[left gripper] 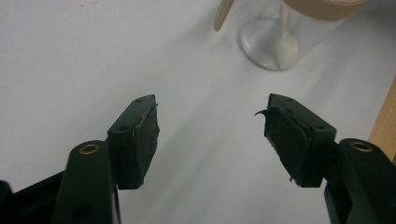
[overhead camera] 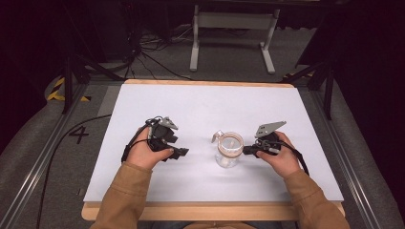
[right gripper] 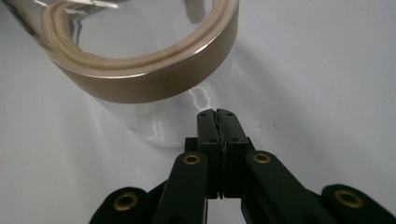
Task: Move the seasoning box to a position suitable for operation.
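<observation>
High view: we saw the glass jar (overhead camera: 228, 151) at centre frame on the counter (overhead camera: 200, 105). Right gripper (overhead camera: 247, 150), jaws pressed together and empty, sat just beside its wall; left gripper (overhead camera: 181, 152) stood wide apart, empty. We judged a nudge could topple it.

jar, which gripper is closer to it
Right. The right gripper has its shut jaws at the jar's right side. The left gripper is open and sits apart on the jar's left.
</observation>
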Tool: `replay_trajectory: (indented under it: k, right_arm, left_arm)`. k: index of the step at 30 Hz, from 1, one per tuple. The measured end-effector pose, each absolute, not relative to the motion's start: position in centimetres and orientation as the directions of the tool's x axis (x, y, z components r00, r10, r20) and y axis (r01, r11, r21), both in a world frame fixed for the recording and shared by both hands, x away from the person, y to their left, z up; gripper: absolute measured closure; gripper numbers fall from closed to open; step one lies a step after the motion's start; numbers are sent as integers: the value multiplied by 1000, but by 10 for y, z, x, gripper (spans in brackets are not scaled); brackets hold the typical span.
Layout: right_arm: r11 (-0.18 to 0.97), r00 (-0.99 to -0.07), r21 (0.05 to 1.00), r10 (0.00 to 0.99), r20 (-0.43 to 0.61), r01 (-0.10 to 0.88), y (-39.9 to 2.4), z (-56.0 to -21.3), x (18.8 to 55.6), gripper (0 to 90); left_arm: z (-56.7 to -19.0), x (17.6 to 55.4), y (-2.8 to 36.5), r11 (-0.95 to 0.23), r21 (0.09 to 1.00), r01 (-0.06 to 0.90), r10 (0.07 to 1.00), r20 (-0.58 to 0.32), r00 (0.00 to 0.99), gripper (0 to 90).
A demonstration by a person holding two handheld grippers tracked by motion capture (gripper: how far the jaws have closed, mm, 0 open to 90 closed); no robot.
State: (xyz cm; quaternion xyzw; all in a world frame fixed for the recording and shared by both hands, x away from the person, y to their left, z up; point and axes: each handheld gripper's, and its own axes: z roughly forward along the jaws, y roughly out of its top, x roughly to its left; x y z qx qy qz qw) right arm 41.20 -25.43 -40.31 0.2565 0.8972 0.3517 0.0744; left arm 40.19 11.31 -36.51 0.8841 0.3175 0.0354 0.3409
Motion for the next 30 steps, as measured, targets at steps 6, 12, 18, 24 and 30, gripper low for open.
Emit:
replay_trajectory:
  k: [6,12,18,24,30]
  right_arm:
    - [640,-864,652,501,48,407,-253,-403,410,900]
    - [660,-875,631,481,61,407,-248,-404,404,900]
    - [681,-886,614,459,68,400,-242,-405,399,900]
    - [698,-904,615,423,60,368,-234,-405,393,900]
    - [704,-921,628,385,54,331,-222,-406,387,900]
  left_arm:
    - [-366,403,111,-572,625,532,580,-150,801,359]
    - [-367,405,110,-572,619,538,579,-160,800,359]
    - [-367,407,107,-573,625,531,573,-158,804,359]
    - [-367,409,107,-575,623,530,573,-156,805,359]
    - [-367,409,107,-576,621,532,574,-157,804,359]
